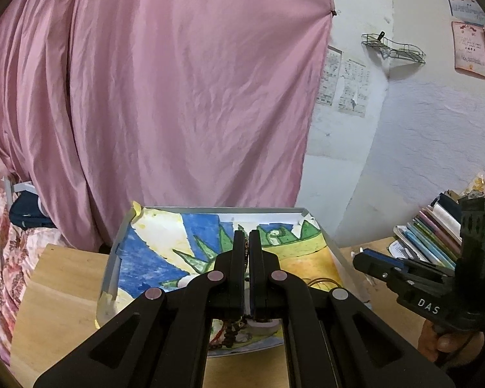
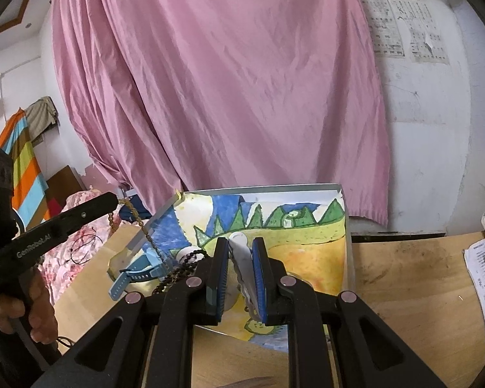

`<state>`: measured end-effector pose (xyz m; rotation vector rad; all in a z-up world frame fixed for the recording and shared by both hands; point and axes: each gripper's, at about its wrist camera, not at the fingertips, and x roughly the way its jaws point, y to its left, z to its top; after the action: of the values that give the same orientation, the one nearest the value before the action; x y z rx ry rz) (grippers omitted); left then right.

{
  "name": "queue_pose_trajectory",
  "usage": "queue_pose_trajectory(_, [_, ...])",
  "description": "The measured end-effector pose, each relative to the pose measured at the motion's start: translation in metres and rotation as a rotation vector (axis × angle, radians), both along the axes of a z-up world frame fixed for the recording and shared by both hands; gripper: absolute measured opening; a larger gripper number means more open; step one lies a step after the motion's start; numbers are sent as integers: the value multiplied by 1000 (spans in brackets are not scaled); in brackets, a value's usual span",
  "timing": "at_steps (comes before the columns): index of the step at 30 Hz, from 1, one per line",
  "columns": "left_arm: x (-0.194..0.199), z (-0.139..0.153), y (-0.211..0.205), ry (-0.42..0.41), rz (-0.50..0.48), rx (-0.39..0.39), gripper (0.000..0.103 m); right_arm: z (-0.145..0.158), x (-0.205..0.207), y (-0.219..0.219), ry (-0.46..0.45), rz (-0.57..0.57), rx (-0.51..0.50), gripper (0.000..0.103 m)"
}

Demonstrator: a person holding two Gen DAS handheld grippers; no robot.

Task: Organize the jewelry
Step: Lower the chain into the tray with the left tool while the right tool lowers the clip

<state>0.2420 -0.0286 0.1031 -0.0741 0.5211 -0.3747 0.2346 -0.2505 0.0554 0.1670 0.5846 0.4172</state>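
Note:
A grey-rimmed tray (image 1: 210,209) lined with a blue, green and yellow painting lies on the wooden table. My left gripper (image 1: 247,242) is shut on a brown bead chain (image 1: 229,334) that dangles under the fingers. In the right wrist view the left gripper (image 2: 114,199) hovers left of the tray (image 2: 258,189), with the chain (image 2: 152,242) hanging down to the tray's near left corner. My right gripper (image 2: 241,258) is shut on a white watch strap (image 2: 239,245) above the tray's middle. A blue watch (image 2: 135,274) and a dark bead bracelet (image 2: 190,255) lie at the tray's left.
A gold bangle (image 1: 320,281) rests in the tray. Stacked books (image 1: 430,239) crowd the table's right end, papers (image 2: 481,265) lie at the right edge. A pink curtain (image 1: 161,80) hangs behind, and a floral bedspread (image 1: 3,242) lies to the left. A hand (image 2: 32,310) grips the left handle.

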Motion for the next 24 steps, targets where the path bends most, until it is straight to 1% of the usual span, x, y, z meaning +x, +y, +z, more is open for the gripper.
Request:
queue_pose_trajectory(8, [6,2,5,6,-6,-21,1,-5,6,4,21,-19,-17,15])
queue_pose_trajectory(15, [14,-9,5,49,-12,-31,1,-12,9,7,41,-21,-32,15])
queue_pose_trajectory(24, [19,-19,6,73,-17,-33,1,-17,12,4,54,-31,-33,15])
